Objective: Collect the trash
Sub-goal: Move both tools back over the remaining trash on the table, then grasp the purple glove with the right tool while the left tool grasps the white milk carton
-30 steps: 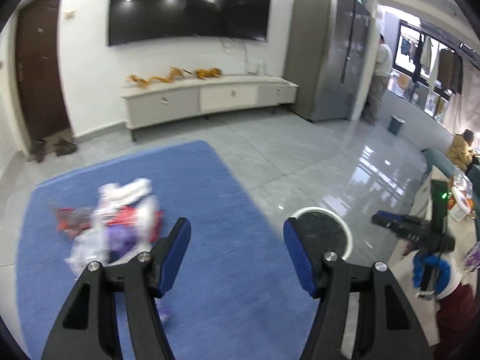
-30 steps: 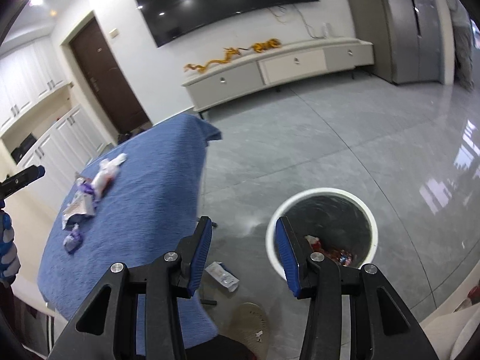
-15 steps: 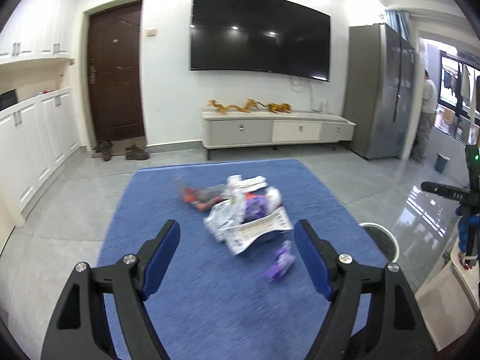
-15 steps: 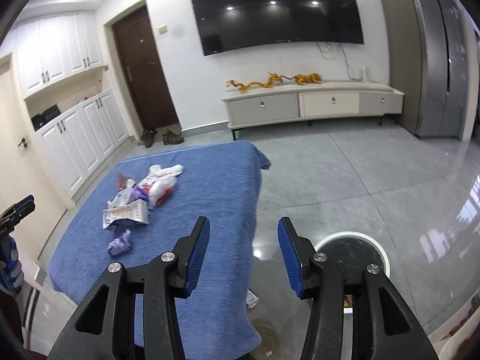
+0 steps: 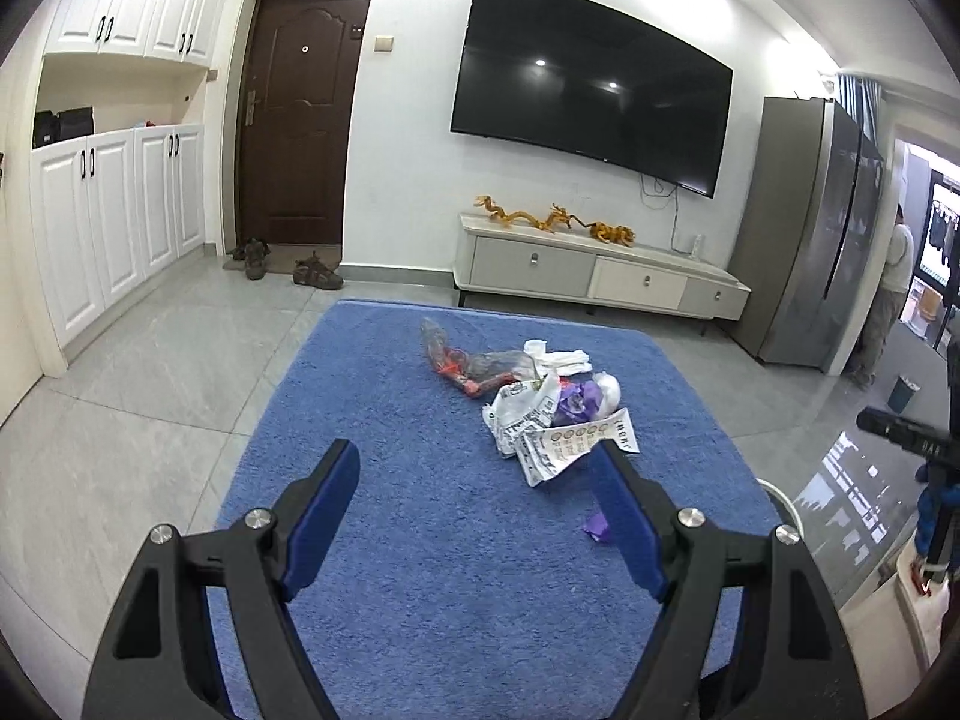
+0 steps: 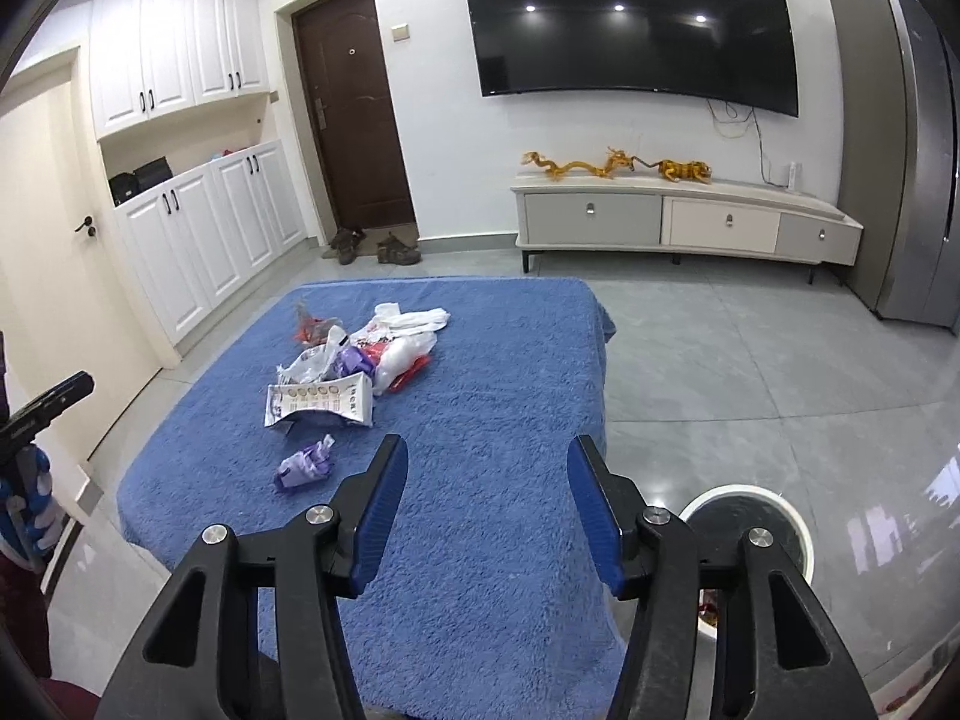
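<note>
Living room with grey tiled floor, white cupboards, dark door, wall-mounted television (image 6: pixel 636 18) over a low cabinet (image 6: pixel 684 222).

Nearer in: bench (image 6: pixel 480 396) draped in blue fleece cloth, carrying the trash.

Left claw (image 5: pixel 474 492): wide, blue pads well apart, nothing between them, poised above bare blue cloth. Ahead and to the right of it, a heap of trash (image 5: pixel 540 396): clear crumpled plastic with red bits at the far end, white tissue beside that, printed white wrapper (image 5: pixel 570 444) at the near end, close to the tip of the right-hand finger. Small purple wrapper (image 5: pixel 597 525) partly hidden behind that same finger; touching it or just behind, hard to tell.

Right claw (image 6: pixel 486 480): jaws opening, moderately wide, nothing between the pads, held over the near right part of the bench. Heap of trash (image 6: pixel 360 360) ahead and to the left of it; printed wrapper (image 6: pixel 321 402) nearest in the heap, purple wrapper (image 6: pixel 306 465) lying apart from the heap, just left of the left-hand finger. Round white-rimmed bin (image 6: pixel 750 528) on the floor to the right and below, beyond the bench edge, partly covered by the right-hand finger; something reddish visible low inside, too little shown to name.
</note>
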A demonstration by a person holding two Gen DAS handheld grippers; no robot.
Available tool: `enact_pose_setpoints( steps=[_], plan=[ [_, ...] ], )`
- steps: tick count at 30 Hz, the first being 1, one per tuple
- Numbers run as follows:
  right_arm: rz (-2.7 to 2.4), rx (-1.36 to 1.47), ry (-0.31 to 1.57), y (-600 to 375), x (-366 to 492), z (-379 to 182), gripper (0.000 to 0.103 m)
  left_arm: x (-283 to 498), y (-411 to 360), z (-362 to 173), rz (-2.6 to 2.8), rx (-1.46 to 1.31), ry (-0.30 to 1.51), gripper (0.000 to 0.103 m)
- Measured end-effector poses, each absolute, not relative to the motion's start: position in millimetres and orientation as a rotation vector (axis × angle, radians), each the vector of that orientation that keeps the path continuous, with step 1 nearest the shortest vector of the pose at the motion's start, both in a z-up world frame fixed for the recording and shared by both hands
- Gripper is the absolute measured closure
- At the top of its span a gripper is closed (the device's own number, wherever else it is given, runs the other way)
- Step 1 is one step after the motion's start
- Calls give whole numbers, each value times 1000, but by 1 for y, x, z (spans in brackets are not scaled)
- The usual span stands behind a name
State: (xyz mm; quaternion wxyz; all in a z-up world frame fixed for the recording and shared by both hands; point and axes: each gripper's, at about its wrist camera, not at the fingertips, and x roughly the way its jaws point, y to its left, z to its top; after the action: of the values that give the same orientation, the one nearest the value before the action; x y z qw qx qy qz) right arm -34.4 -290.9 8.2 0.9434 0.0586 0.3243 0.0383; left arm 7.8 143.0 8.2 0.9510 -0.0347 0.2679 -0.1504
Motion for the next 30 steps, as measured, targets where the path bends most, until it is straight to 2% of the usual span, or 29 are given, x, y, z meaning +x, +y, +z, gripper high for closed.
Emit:
enact_pose_setpoints(
  steps=[13,30],
  plan=[
    [59,190,648,-311,-46,-1,48,0,121,11,-343,-46,541,25],
    [256,197,817,-250,28,-61,48,72,80,-58,-458,-45,755,25]
  ],
)
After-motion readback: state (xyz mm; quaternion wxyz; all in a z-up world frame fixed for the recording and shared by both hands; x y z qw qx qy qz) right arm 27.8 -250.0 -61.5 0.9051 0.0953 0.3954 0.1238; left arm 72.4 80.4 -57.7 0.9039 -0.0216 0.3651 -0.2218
